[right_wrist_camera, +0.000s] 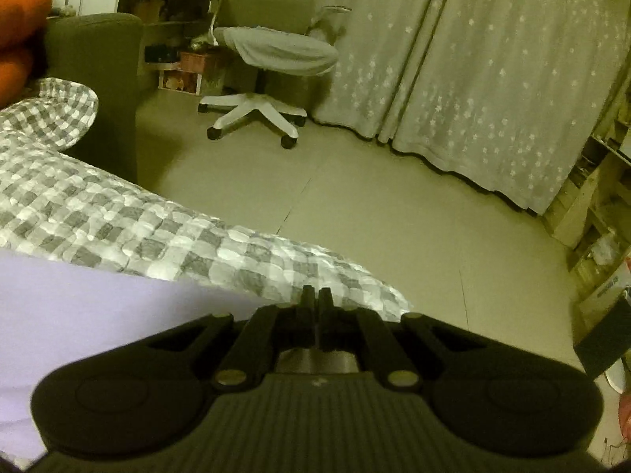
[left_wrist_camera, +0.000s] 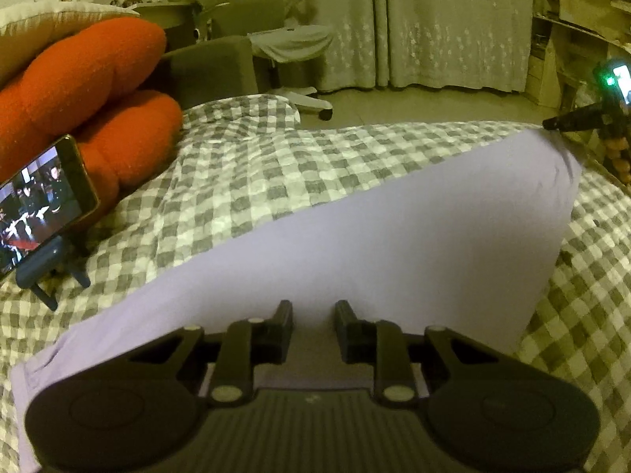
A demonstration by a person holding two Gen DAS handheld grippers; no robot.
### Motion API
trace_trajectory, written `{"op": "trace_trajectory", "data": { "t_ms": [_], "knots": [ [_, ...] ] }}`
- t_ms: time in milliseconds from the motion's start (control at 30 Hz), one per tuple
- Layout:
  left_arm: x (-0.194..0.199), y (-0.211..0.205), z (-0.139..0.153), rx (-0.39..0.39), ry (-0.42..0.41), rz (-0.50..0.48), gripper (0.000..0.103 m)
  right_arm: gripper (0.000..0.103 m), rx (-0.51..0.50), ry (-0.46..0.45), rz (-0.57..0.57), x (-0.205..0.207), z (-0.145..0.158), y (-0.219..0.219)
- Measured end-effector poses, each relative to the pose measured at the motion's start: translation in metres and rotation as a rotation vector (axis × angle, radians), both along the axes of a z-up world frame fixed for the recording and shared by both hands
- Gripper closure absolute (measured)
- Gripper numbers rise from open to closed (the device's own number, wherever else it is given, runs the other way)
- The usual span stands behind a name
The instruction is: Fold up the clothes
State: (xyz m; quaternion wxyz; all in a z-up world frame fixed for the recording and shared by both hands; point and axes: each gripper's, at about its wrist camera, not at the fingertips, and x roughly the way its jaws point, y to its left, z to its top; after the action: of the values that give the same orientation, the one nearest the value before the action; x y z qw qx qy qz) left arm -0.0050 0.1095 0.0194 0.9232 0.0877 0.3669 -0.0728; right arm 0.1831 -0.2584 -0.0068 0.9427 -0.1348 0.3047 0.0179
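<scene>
Your lavender garment (left_wrist_camera: 394, 236) lies flat on the bed's checked quilt (left_wrist_camera: 236, 181), near its foot edge. It's light, limp, wrinkle-prone: pinch corners. Your right claw (right_wrist_camera: 315, 295) is pressed together at one; your left claw (left_wrist_camera: 313, 311) stands partly spread.

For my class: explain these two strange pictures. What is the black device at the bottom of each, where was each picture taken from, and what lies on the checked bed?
Each picture comes from a camera mounted on a hand-held gripper, looking forward past its two jaws. A person holds one tool in each hand; no robot arm is involved.

In the left-hand view, the left gripper has its jaws apart over a pale lilac garment spread on the checked bedcover. A phone on a stand and an orange cushion sit at the left.

In the right-hand view, the right gripper has its jaws shut at the garment's edge; whether cloth is pinched is not clear.
</scene>
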Motion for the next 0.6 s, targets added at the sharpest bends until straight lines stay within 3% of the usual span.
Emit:
{"op": "trace_trajectory", "data": {
  "t_ms": [33,167,300,400,500,600],
  "knots": [
    [0.000,0.001,0.001,-0.006,0.000,0.006,0.079,0.099,0.018,-0.014,-0.012,-0.002,0.006,-0.001],
    [-0.003,0.003,0.002,-0.007,-0.010,0.011,0.079,0.058,0.191,-0.024,-0.070,-0.021,0.043,-0.022],
    [-0.004,0.003,0.005,-0.027,-0.020,0.020,0.079,0.059,0.312,0.055,-0.155,-0.047,0.049,-0.047],
    [-0.009,-0.002,0.011,-0.050,-0.046,-0.003,0.079,0.059,0.423,0.169,-0.224,-0.063,0.037,-0.066],
    [-0.015,-0.010,0.012,-0.063,-0.059,-0.043,0.079,0.073,0.388,0.213,-0.273,-0.073,0.026,-0.067],
    [-0.016,-0.015,0.008,-0.052,-0.049,-0.053,0.079,0.074,0.401,0.190,-0.273,-0.074,0.025,-0.063]
  ]
}}
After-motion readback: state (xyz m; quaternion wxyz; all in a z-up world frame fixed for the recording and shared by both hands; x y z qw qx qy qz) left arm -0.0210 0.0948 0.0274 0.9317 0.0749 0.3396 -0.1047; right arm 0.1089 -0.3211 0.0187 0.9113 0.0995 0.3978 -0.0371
